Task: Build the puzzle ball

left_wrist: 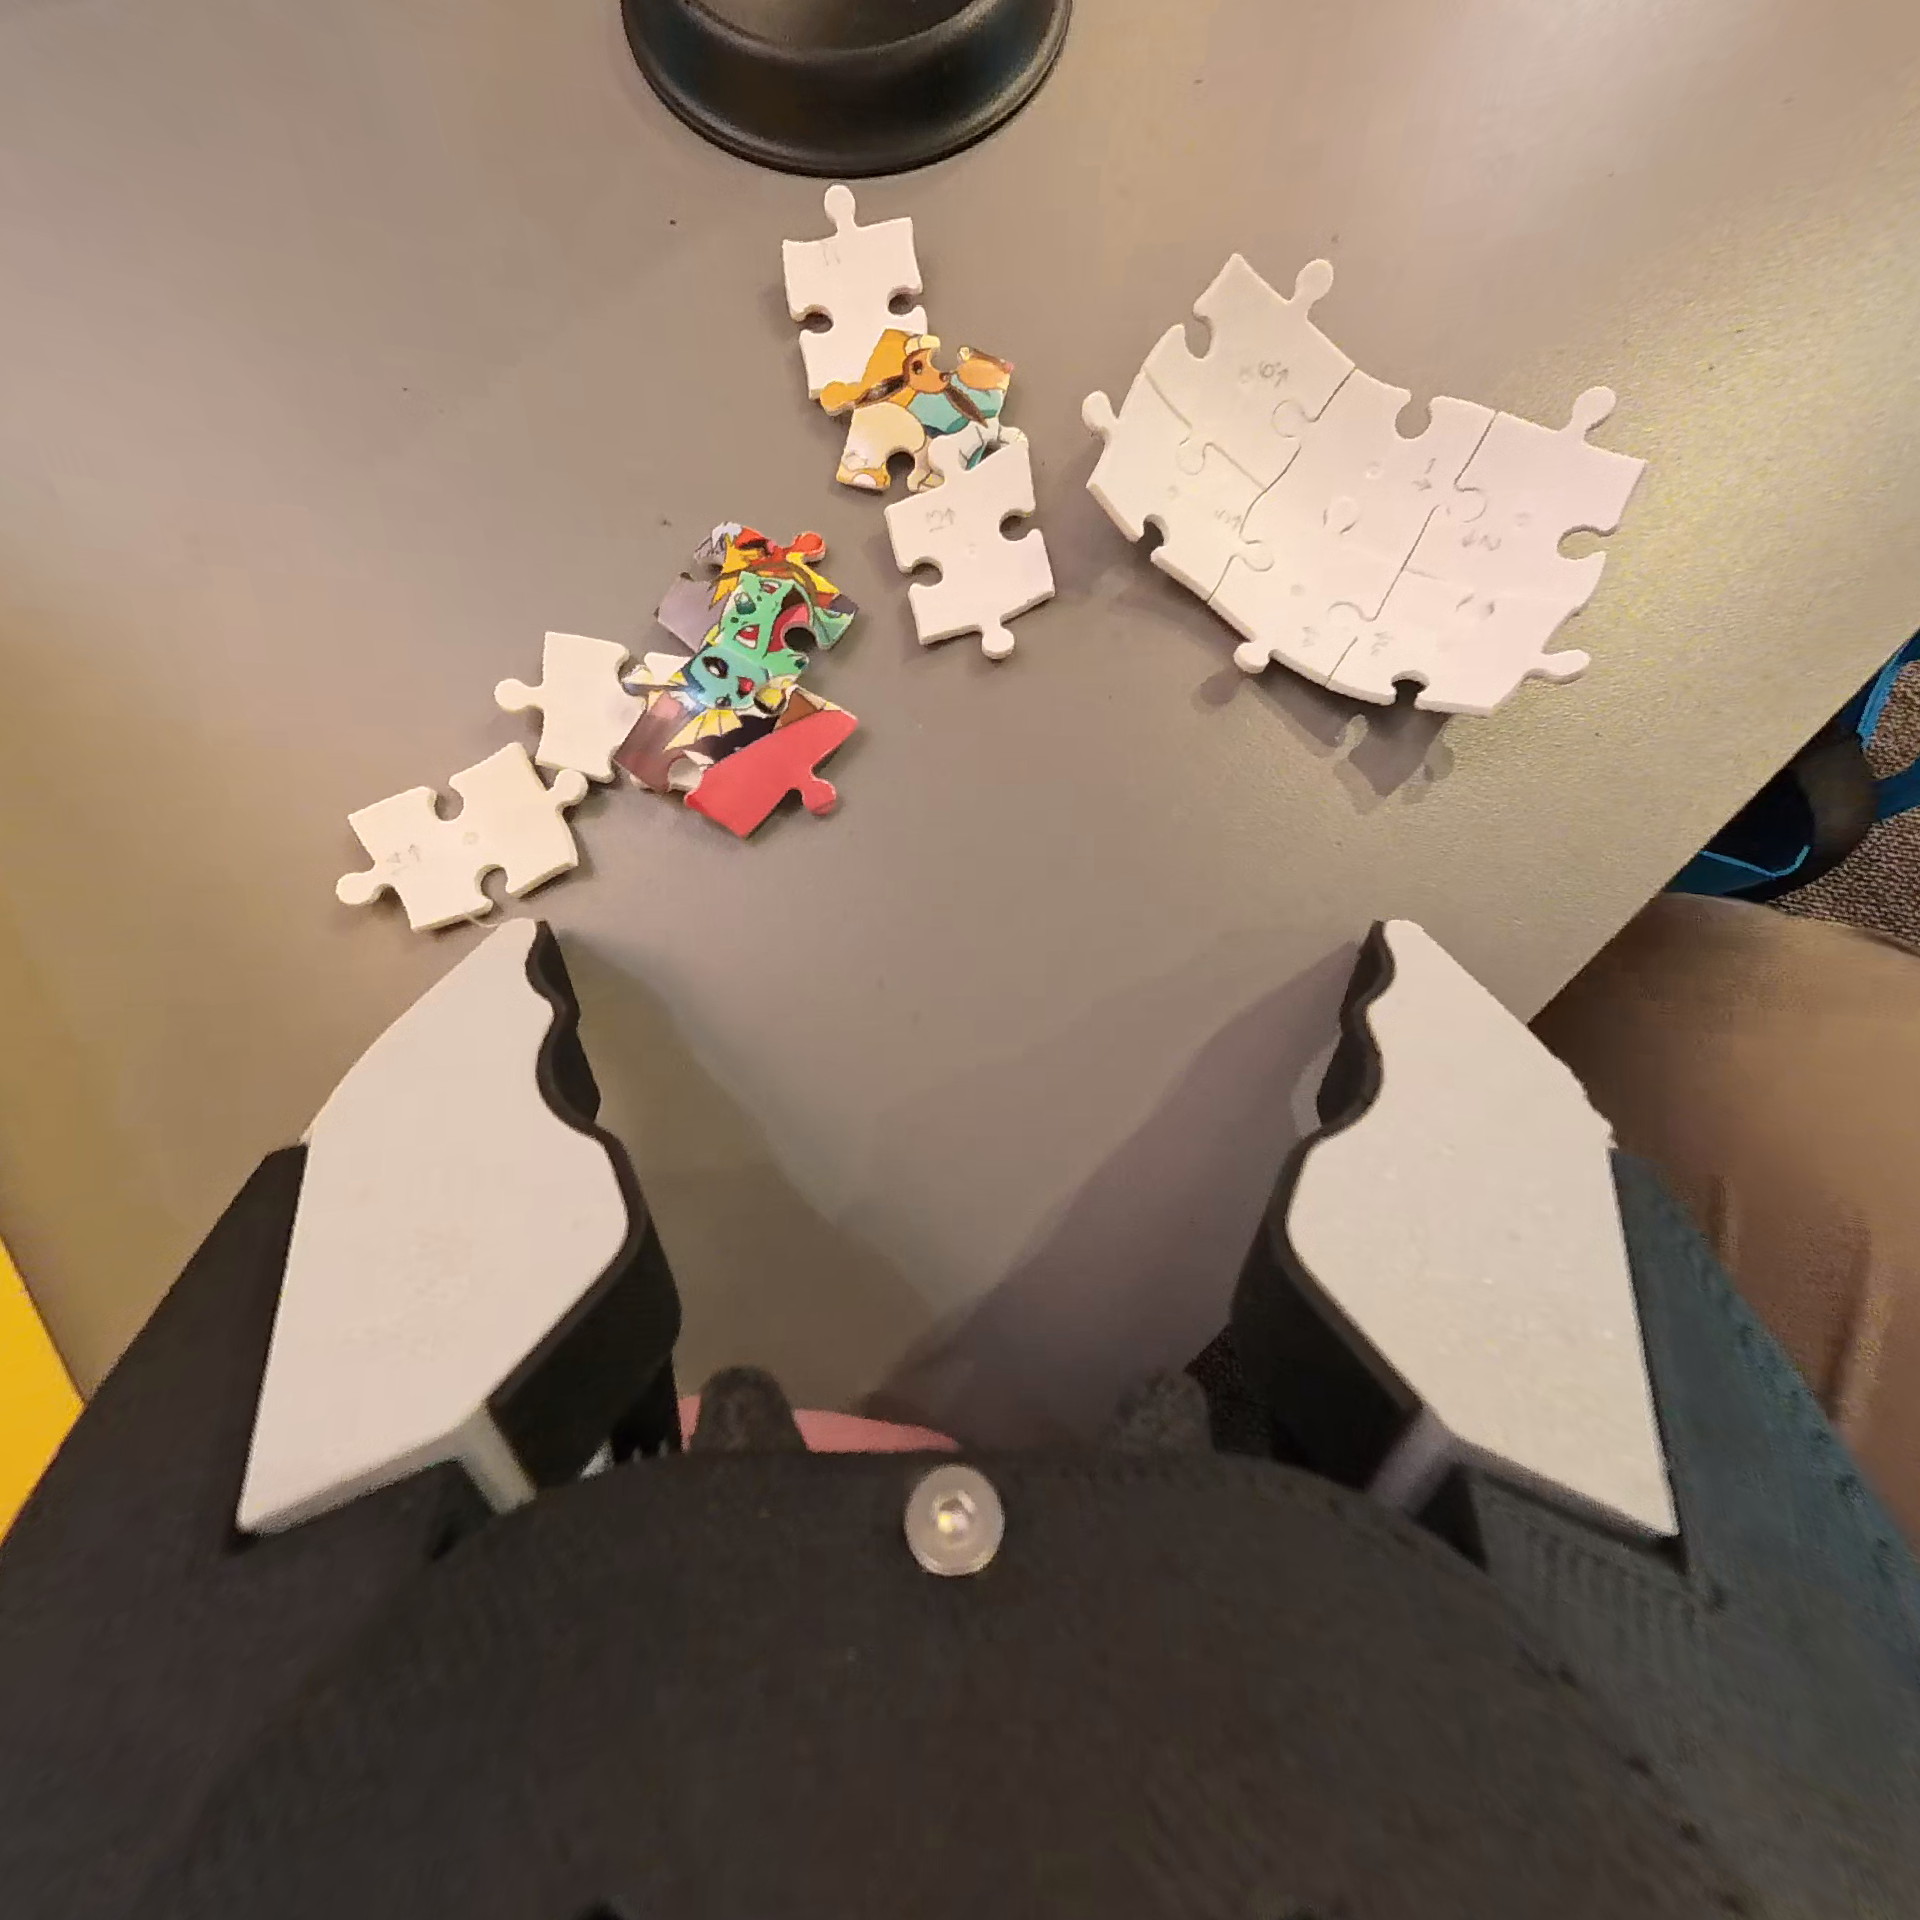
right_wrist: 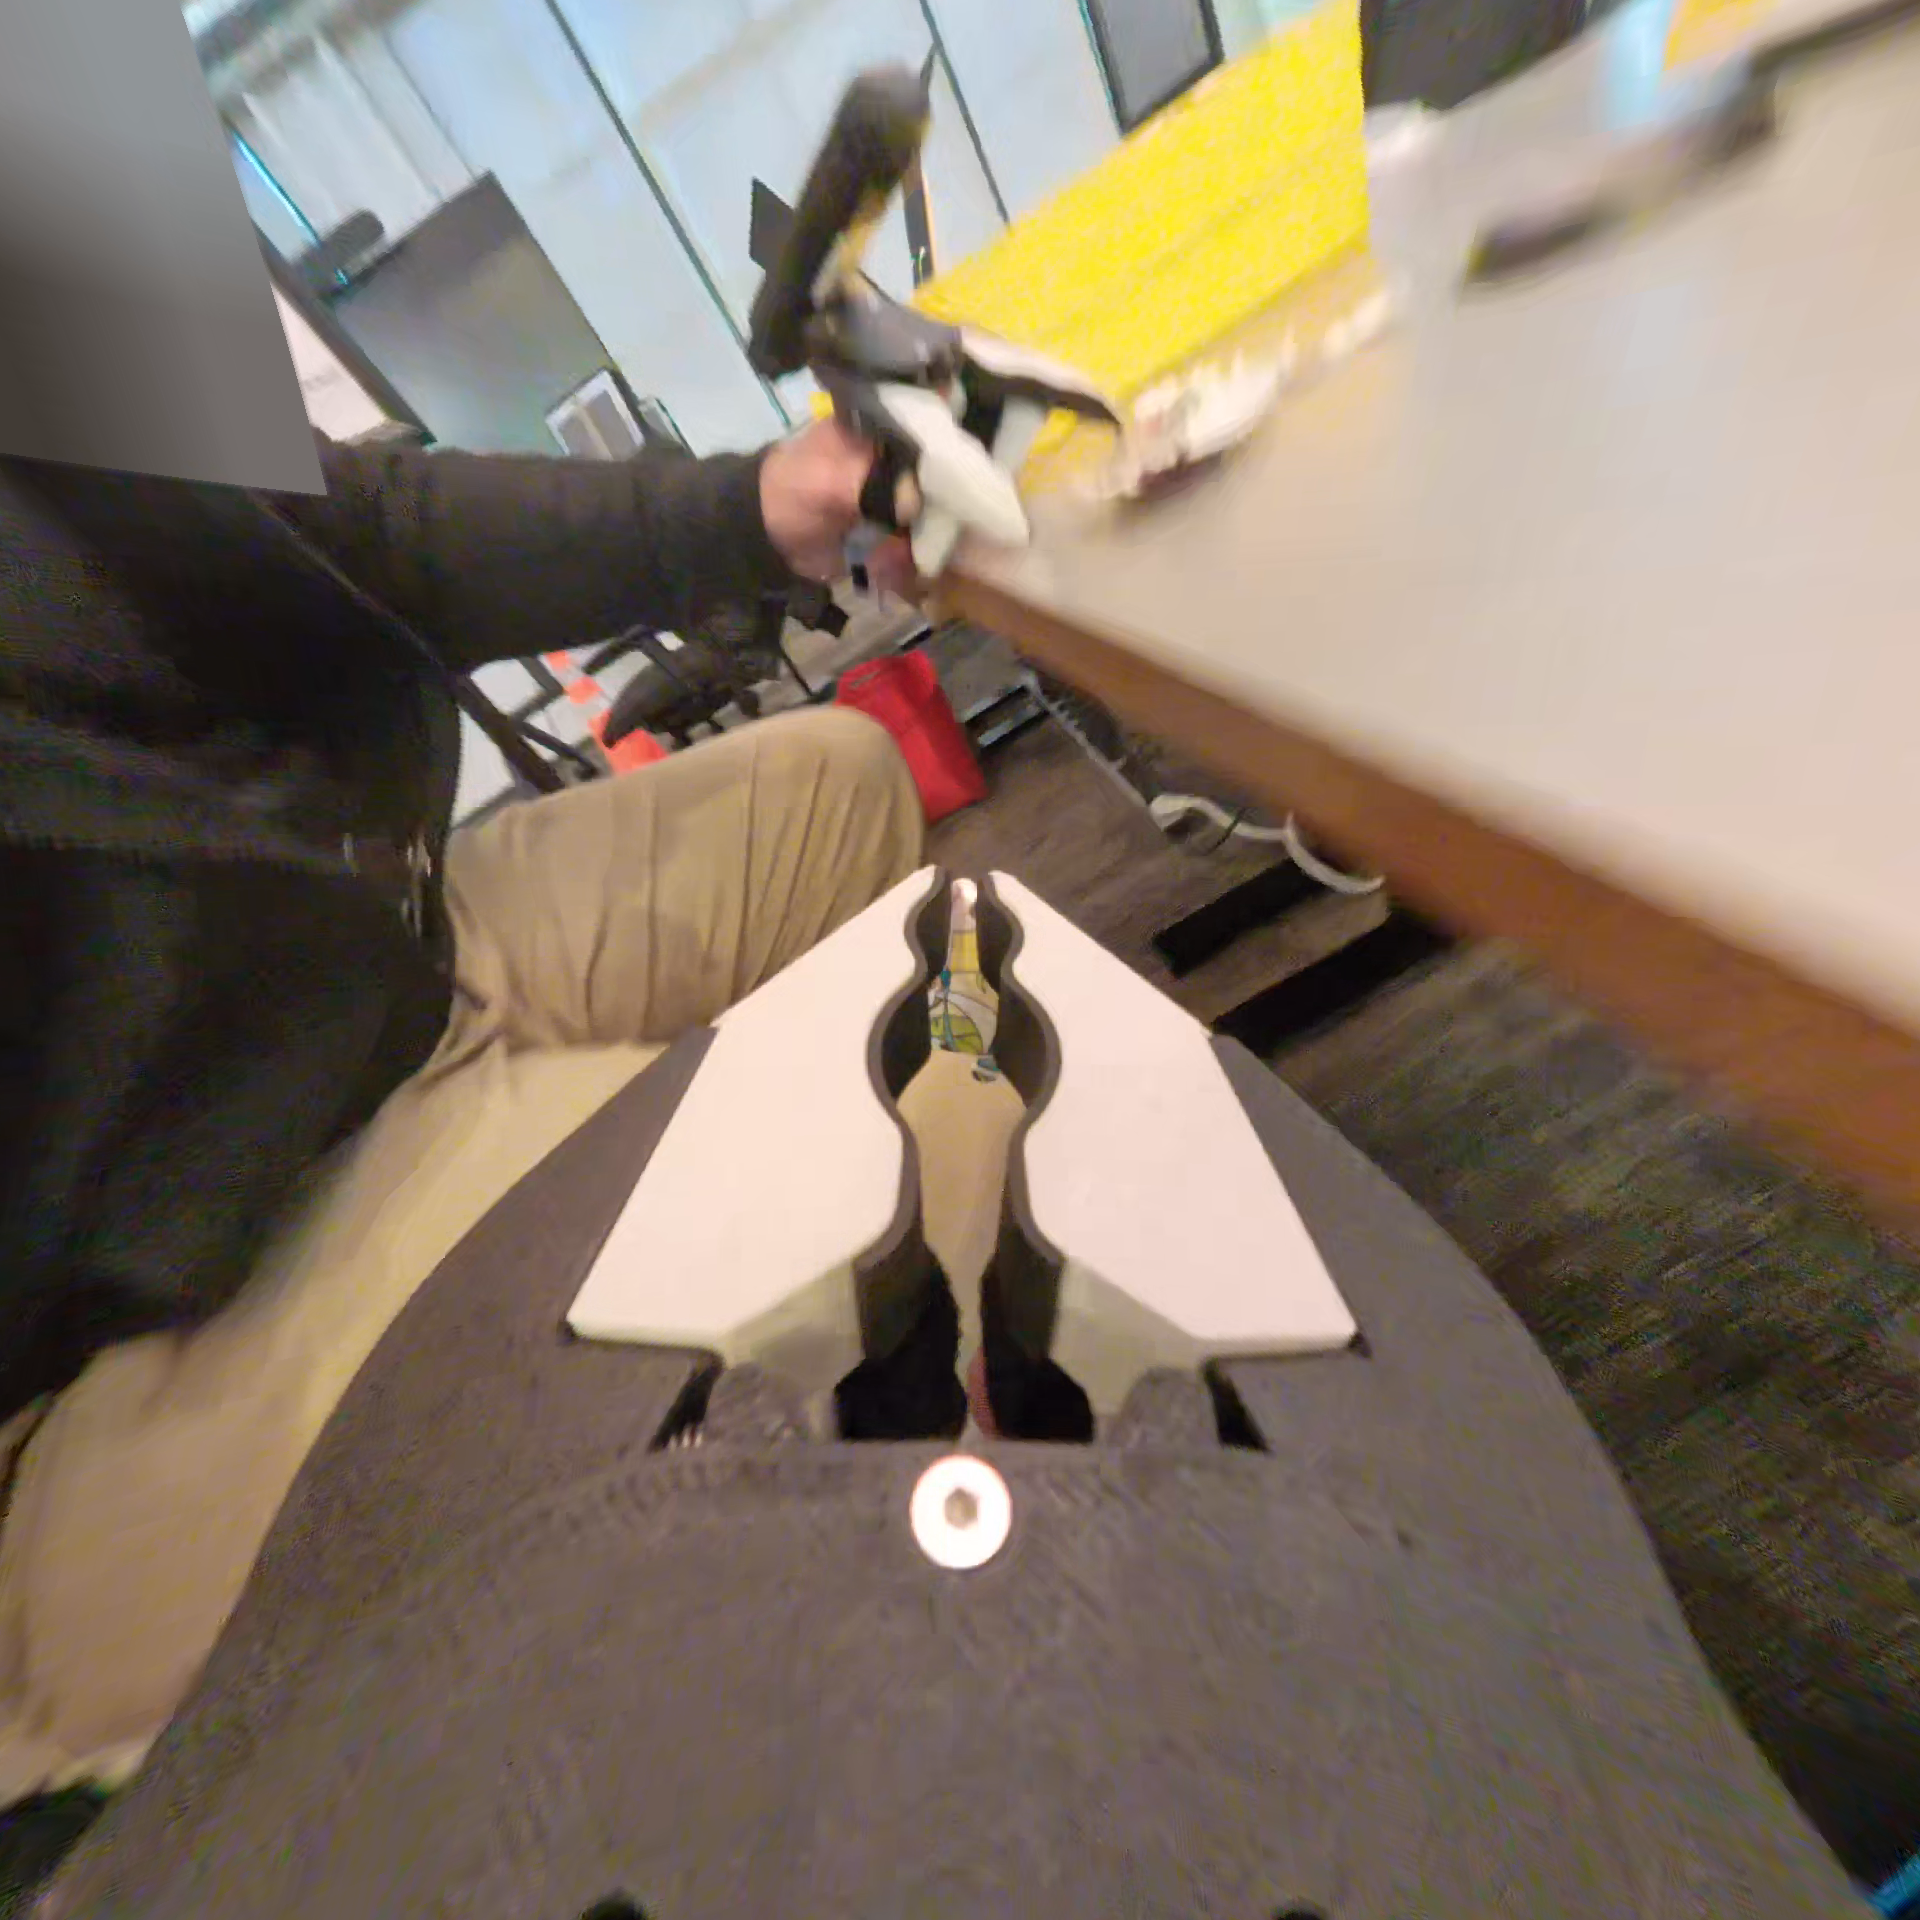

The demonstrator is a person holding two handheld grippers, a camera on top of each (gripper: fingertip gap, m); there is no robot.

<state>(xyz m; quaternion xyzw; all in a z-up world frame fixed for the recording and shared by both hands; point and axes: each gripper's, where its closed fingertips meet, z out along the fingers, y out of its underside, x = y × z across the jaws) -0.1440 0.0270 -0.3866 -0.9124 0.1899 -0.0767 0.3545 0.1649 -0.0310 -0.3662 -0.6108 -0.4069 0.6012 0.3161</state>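
In the left wrist view a curved, joined section of white puzzle pieces (left_wrist: 1361,520) lies face down on the grey table (left_wrist: 312,416) at the right. Loose pieces lie left of it: white ones (left_wrist: 852,291) (left_wrist: 971,545) (left_wrist: 462,836) and coloured ones (left_wrist: 925,416) (left_wrist: 758,675). My left gripper (left_wrist: 956,935) is open and empty, above the table just short of the pieces. My right gripper (right_wrist: 964,883) is shut on a coloured puzzle piece (right_wrist: 961,997), held off the table's edge over the person's lap. The left gripper (right_wrist: 935,457) also shows far off in the right wrist view.
A black round base (left_wrist: 847,73) stands at the table's far edge. The table's edge (left_wrist: 1714,831) runs diagonally at the right, with the person's leg (left_wrist: 1766,1091) beyond it. In the right wrist view a red bag (right_wrist: 914,727) sits on the carpet under the table (right_wrist: 1558,520). From my left tips it is roughly 15 cm to the black round base (left_wrist: 847,73); from my right, 35 cm. It is also in sight in the right wrist view (right_wrist: 1490,235).
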